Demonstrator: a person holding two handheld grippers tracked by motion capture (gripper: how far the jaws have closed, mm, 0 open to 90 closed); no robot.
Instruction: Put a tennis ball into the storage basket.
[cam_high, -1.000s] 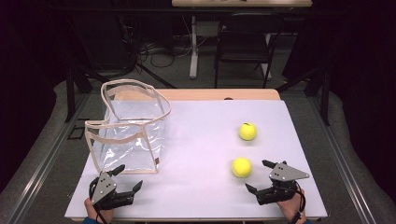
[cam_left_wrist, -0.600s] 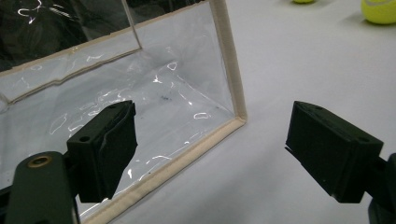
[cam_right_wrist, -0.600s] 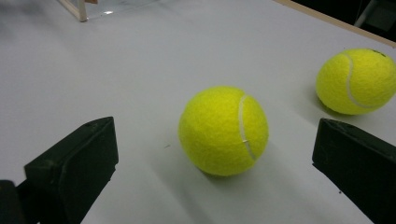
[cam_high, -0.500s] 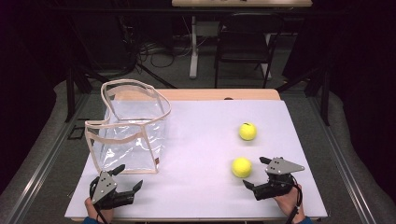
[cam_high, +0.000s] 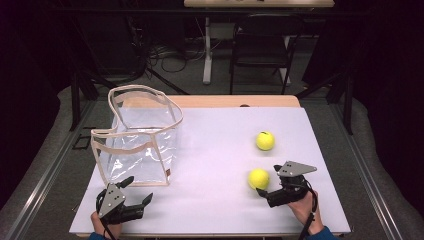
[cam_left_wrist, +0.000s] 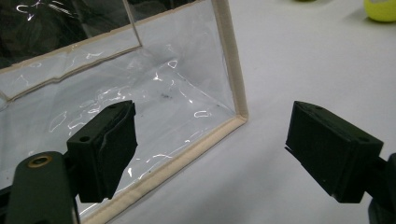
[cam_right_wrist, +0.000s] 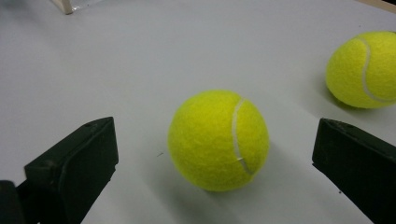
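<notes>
Since a second ago the right gripper (cam_high: 263, 192) has slid forward and inward on the bench (cam_high: 215, 150), closing on the near ball (cam_high: 259, 178); the left gripper (cam_high: 137, 192) has stayed put. The right gripper's jaws are wide apart and hold nothing. In the right gripper view the near ball (cam_right_wrist: 218, 140) lies on the bench just ahead of the jaws, centred in the gap between them, touching neither. The far ball (cam_right_wrist: 363, 70) lies beyond it, up and to the right, the two balls apart. In the high view the far ball (cam_high: 265, 140) lies further back on the bench. The left gripper (cam_left_wrist: 210, 149) is also spread open and empty, pointed at the near corner of a clear bag (cam_left_wrist: 154, 93) with tan trim. The bag (cam_high: 140, 137) stands open on the left of the bench, well apart from both balls.
</notes>
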